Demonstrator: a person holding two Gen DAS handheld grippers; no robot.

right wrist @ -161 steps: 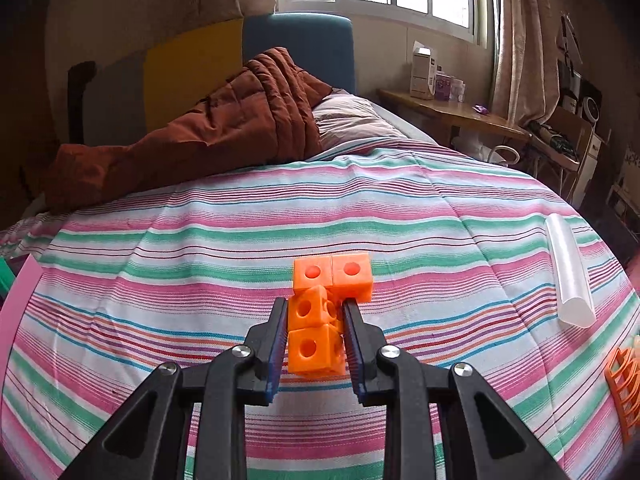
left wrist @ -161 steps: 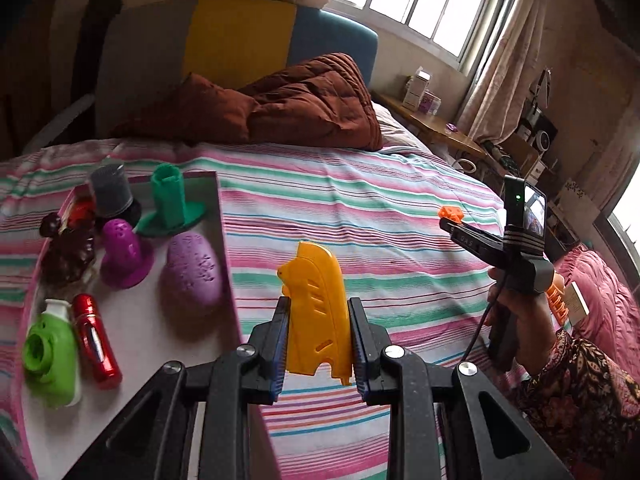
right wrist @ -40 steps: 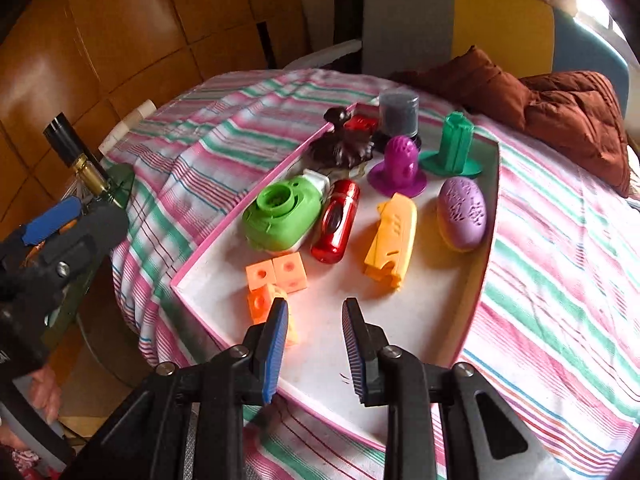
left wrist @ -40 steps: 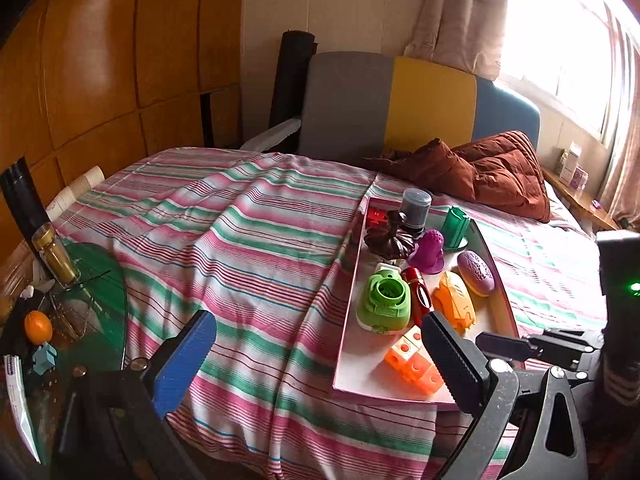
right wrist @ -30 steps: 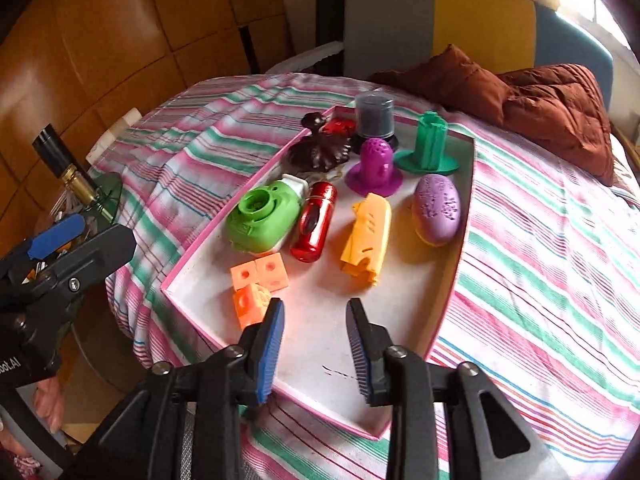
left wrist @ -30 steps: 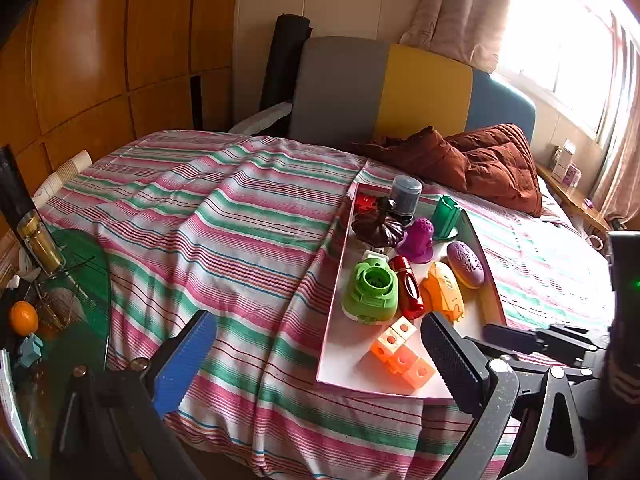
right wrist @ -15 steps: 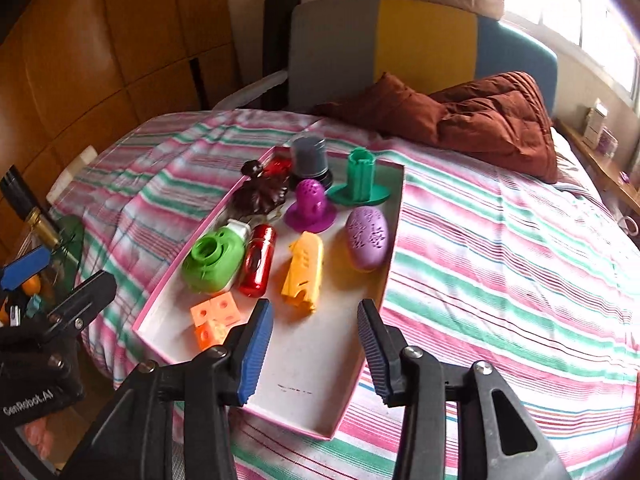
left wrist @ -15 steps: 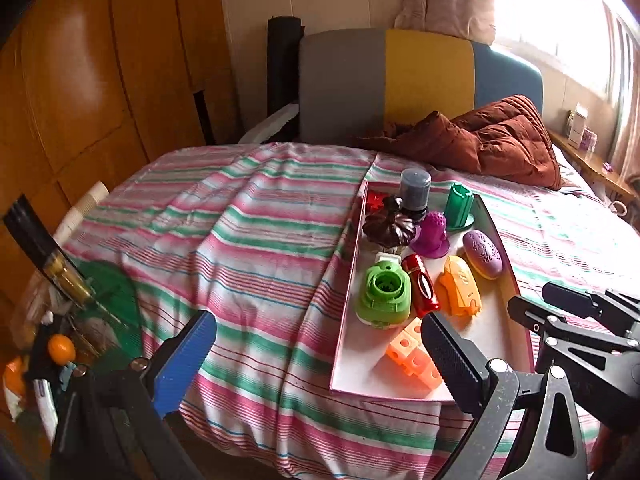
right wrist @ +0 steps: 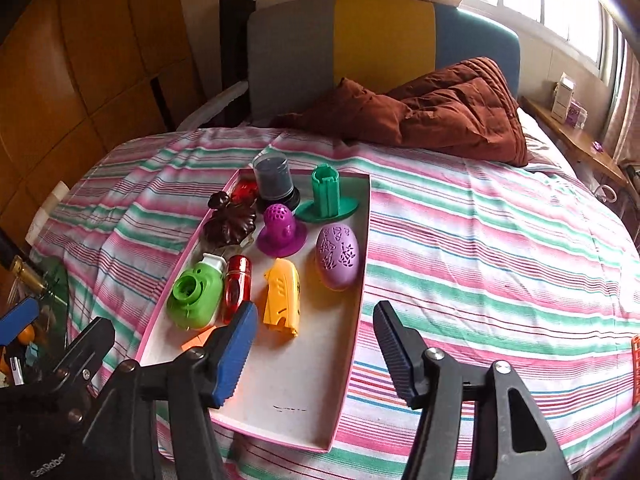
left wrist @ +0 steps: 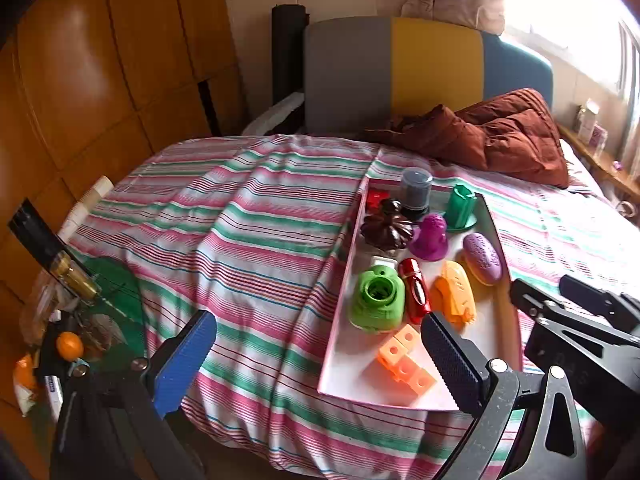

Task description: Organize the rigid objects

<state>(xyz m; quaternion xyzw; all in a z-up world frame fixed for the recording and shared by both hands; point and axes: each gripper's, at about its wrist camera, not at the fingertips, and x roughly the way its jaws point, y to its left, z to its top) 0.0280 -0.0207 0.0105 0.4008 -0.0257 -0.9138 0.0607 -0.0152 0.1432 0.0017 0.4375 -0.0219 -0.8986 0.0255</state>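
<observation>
The tray (right wrist: 362, 240), white inside with a pink rim, lies on the striped bedspread (right wrist: 480, 232), its long axis running from 6 o'clock toward 12 in the right wrist view. All the task's things sit inside it.

Contents, right wrist view, far end to near end: a grey cylinder (right wrist: 273, 178) at 11 o'clock of the tray, with a small red piece (right wrist: 245, 191) just beside it at the rim; a green stand (right wrist: 327, 194) at 1 o'clock; a dark brown flower-shaped piece (right wrist: 229, 222) against the 9 o'clock rim; a purple dome (right wrist: 281, 228) in the middle. In the next row toward 6 o'clock stand a green toy camera (right wrist: 196, 294), a red cylinder (right wrist: 237, 286), a yellow shell (right wrist: 282, 296) and a purple egg (right wrist: 338, 256), side by side, the egg close to the 3 o'clock rim. The orange blocks (left wrist: 406, 362) lie at the near end; in the right wrist view they are mostly hidden behind a finger.

The right tongs (right wrist: 314, 354) have just been opening; the jaws stand well apart above the tray's near end and nothing is between them.

The left tongs (left wrist: 316, 356) stand very wide open and grip nothing; one finger (left wrist: 184, 362) is over the bedspread at 7 o'clock, the other in front of the tray's near corner.

A brown quilt (right wrist: 432, 112) lies bunched at the headboard, well apart from the tray.
</observation>
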